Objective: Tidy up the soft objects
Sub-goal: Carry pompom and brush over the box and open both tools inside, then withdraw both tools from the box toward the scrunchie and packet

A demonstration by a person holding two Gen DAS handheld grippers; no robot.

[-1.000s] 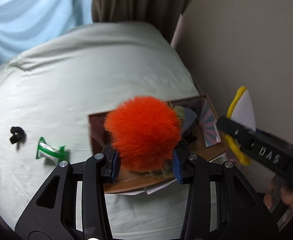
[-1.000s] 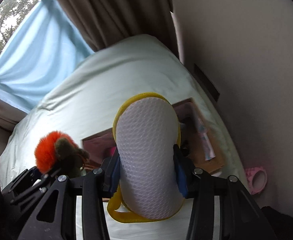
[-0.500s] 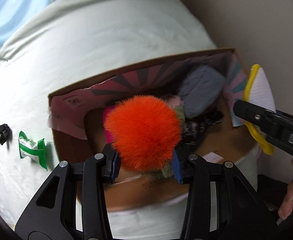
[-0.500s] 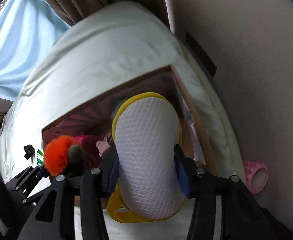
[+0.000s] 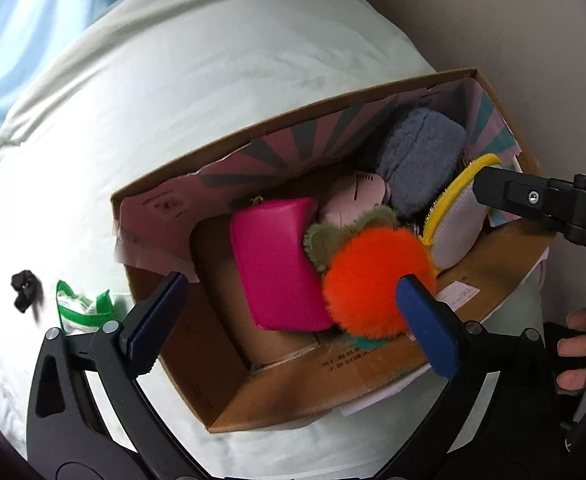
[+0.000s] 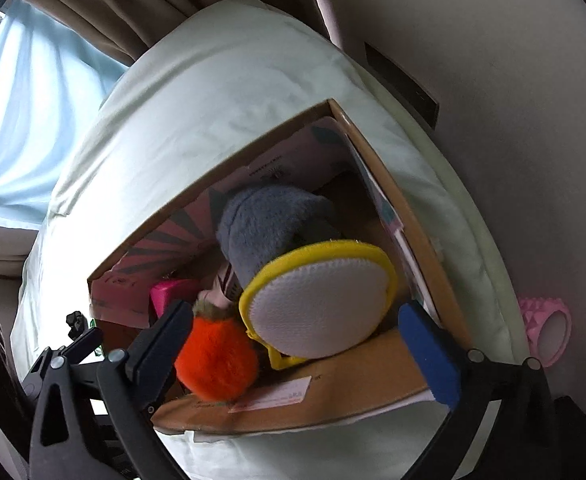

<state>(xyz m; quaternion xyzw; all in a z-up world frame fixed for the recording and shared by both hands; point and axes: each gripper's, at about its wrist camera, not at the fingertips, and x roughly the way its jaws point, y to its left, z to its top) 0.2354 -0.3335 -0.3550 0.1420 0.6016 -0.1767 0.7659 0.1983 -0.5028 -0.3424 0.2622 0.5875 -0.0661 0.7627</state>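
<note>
Resting inside the cardboard box (image 5: 325,392), against its near wall: orange pompom (image 5: 373,280), light, compressible, being judged graspable anywhere across its fluff. Both grippers' jaws are being held wide, empty.

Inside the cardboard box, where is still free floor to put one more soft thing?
Bare floor shows in the box along its left wall, left of the pink pouch, and at the near corner below the pouch. The right half is crowded: orange pompom, grey plush and yellow-rimmed sponge press together.
</note>
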